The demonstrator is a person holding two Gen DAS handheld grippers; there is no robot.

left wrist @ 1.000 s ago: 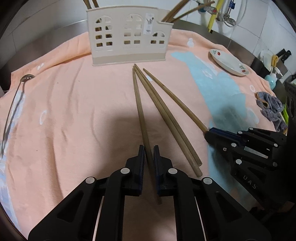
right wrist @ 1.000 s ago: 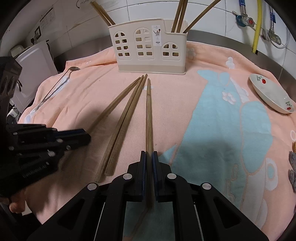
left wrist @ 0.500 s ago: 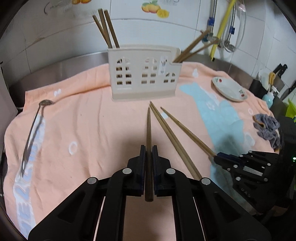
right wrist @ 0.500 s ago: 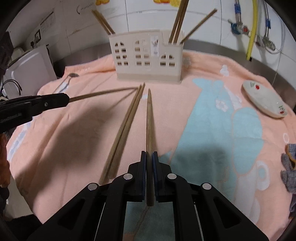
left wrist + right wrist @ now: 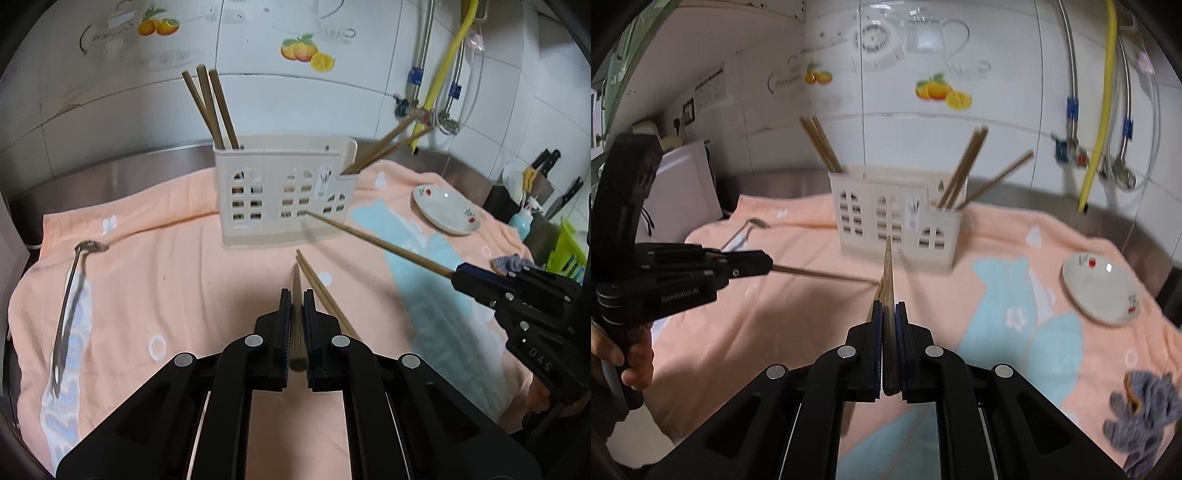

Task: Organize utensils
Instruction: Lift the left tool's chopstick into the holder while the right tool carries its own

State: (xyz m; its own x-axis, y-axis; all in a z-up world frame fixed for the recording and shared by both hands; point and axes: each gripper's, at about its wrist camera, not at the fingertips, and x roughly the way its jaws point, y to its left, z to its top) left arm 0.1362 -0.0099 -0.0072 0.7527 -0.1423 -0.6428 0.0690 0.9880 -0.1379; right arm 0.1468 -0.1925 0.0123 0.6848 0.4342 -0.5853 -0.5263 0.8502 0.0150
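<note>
While both tools are raised above the counter (image 5: 122, 173), we note each pinching one wooden chopstick. Our left tool (image 5: 296, 295) is pressed together on a chopstick (image 5: 296, 314) that runs forward between its pads, tip toward the cream utensil holder (image 5: 280, 192). Our right tool (image 5: 889, 308) is likewise clamped on a second chopstick (image 5: 888, 273), which also points at the holder; in the left wrist view this stick juts from the right tool toward the holder's front wall, clear of the cloth.

Two more chopsticks (image 5: 321, 291) lie together on the peach towel (image 5: 184, 280), just right of the left tool. The holder stands upright at the far side of the towel; three chopsticks (image 5: 210, 107) lean in its left compartment, and several more (image 5: 964, 173) lean out of its low right compartment. A metal ladle (image 5: 70, 295) lies near the towel's left edge. A small white dish (image 5: 445, 210) sits on the towel, right of the holder. A grey rag (image 5: 1141, 410) lies at the near right.
</note>
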